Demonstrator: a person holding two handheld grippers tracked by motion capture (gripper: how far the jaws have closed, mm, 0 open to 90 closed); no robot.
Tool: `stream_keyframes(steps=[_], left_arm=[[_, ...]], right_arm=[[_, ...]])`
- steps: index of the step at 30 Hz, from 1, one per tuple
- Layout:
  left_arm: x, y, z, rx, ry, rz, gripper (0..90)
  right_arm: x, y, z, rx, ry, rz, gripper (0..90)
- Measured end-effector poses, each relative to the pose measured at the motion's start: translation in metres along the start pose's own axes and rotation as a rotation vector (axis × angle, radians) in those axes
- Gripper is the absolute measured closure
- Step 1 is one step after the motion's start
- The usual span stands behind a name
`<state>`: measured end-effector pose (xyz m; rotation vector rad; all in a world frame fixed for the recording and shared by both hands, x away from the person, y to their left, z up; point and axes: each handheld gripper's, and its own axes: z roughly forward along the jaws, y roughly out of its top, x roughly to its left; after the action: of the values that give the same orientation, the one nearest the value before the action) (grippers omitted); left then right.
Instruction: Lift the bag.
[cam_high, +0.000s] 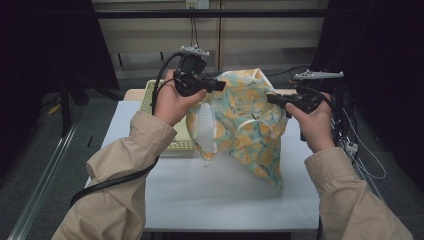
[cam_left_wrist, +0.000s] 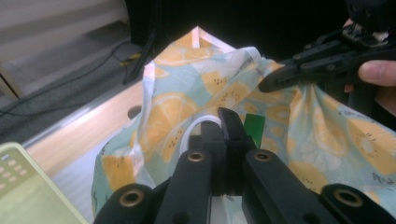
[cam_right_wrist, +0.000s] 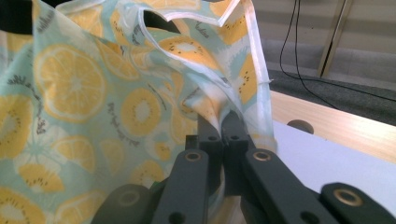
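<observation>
Now, table (cam_high: 225, 200) first: white top, wooden strip along the far edge, pale green basket (cam_high: 150, 95) at the back left, half hidden behind the left hand. Nothing readable inside that basket from this angle.

Above the table, lemon-print cloth (cam_high: 247, 125) held up between both hands, top edge stretched roughly side to side, bulk hanging down to a point that just about meets the table toward the right. White trim and a loop of strap dangling on the near side.

Left gripper (cam_high: 220, 86) at the cloth's upper left corner, jaws pressed together, pinching the cloth edge by the white strap (cam_left_wrist: 198, 127). Right gripper (cam_high: 272, 98) at the upper right, jaws also clamped tight on the trimmed hem (cam_right_wrist: 259, 70), cloth draping away to that camera's left.

Hands level-ish, left a touch higher. Long axis running from one pair of jaws to the other, so any spreading or laying flat probably turns on pulling those two corners apart evenly. Basket nearer the left hand.
</observation>
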<state>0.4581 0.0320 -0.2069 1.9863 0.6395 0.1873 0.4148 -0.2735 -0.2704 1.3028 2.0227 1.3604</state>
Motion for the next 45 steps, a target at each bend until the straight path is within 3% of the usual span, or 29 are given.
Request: stream_keyframes(steps=[6, 15, 22, 28, 37, 42, 45], left_arm=[[0.005, 0.014, -0.009, -0.038, 0.011, -0.005, 90.0], [0.014, -0.01, 0.005, 0.011, -0.006, -0.033, 90.0], [0.019, -0.022, 0.004, 0.023, -0.018, -0.054, 90.0], [0.023, -0.032, 0.003, 0.042, -0.003, -0.064, 90.0], [0.034, -0.053, -0.001, 0.056, 0.009, -0.105, 88.7], [0.04, -0.064, -0.006, 0.06, 0.018, -0.122, 80.6], [0.043, -0.071, -0.009, 0.058, 0.03, -0.144, 61.6]], right_arm=[[-0.004, 0.006, -0.007, -0.029, 0.003, 0.018, 89.5], [0.0, -0.008, 0.006, 0.001, 0.03, 0.027, 88.5], [0.01, -0.011, 0.017, 0.008, 0.062, 0.013, 87.8], [0.029, -0.012, 0.033, 0.024, 0.11, -0.009, 88.2], [0.051, -0.019, 0.062, 0.029, 0.18, 0.009, 86.0], [0.056, -0.024, 0.072, 0.024, 0.207, 0.018, 78.1], [0.059, -0.027, 0.076, 0.023, 0.22, 0.019, 69.4]])
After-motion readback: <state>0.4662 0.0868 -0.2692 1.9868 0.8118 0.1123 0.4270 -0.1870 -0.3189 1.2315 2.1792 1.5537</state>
